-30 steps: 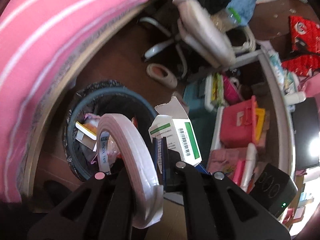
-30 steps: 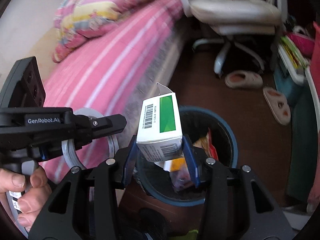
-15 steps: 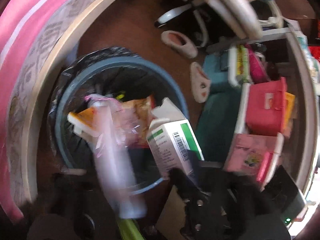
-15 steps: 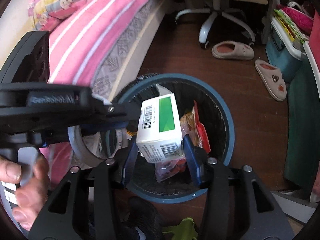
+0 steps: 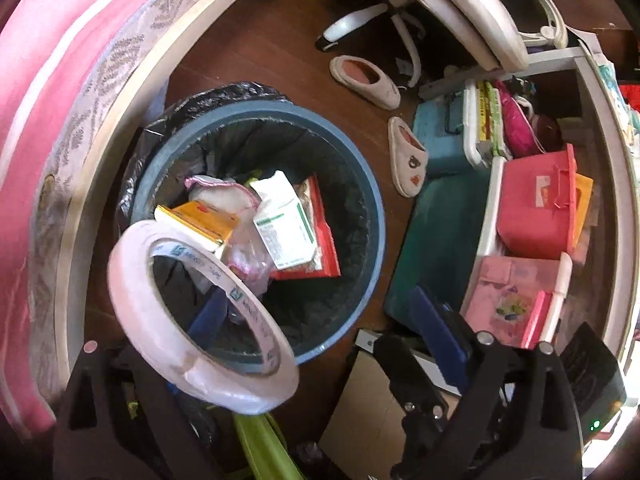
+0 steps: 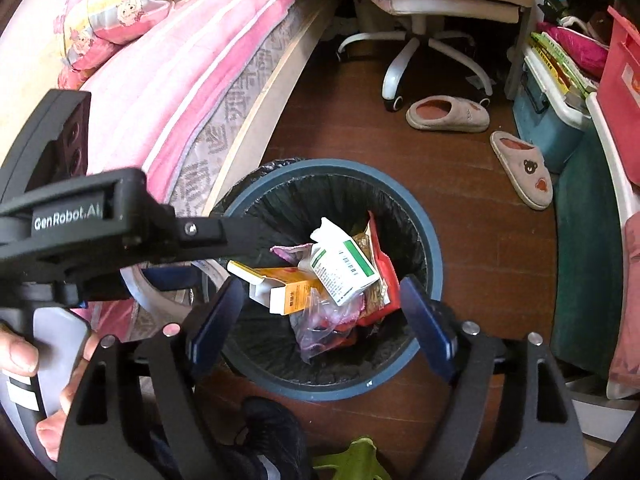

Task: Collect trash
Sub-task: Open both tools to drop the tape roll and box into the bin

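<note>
Dark wooden flooring runs between a pink-striped bed [image 6: 168, 92] at the left and cluttered storage shelves at the right, with the lined blue trash bin [image 6: 434, 280] standing by the bed frame. Left gripper [image 5: 324, 312] has its jaws spread wide, yet the tape roll [image 5: 192, 320] hangs looped over its left finger above the bin's near rim, its ring tilted and its hole facing up toward the bed. Dropping the roll is the step in hand; it probably needs a tilt or shake to slide off. Right gripper [image 6: 320, 316] hangs released over the bin. Inside, the green-and-white box [image 6: 344, 266] lies atop the trash, long axis slanting toward the near-right rim, opened flap toward the far rim.
</note>
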Tool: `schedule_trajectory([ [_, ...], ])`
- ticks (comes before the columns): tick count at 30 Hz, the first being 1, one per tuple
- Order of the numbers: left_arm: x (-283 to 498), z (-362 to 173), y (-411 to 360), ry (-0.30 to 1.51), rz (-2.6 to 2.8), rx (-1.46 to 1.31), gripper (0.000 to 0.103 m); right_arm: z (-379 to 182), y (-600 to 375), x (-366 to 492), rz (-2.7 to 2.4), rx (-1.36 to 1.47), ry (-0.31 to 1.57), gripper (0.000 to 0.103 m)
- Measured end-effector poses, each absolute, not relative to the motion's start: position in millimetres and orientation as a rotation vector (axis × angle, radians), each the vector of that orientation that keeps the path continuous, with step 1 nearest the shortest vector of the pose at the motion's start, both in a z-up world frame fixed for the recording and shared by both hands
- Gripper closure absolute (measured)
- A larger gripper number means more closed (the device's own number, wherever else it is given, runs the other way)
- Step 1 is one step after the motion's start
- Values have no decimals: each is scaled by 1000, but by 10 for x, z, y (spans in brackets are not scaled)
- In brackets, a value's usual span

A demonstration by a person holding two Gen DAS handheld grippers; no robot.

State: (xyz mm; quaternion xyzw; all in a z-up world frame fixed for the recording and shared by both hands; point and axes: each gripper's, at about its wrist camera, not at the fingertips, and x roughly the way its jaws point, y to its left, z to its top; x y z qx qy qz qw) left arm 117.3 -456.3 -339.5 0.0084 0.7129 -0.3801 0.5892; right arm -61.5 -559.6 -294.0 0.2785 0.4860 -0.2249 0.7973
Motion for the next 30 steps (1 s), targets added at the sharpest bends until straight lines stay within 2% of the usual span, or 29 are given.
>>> schedule_trajectory([
  [8,1075,-3366,-4671,1655,-915,51,12,-2913,-5518,-658,-462,611,1044,22],
  [17,1053,-3512,-4887,1754,-936,18,12,-3005,-5553,-677,-406,693,1035,22],
  [30,1041,-3466,-4967,1747,-932,29,12,-3137,-5554,-611,-375,702,1058,21],
])
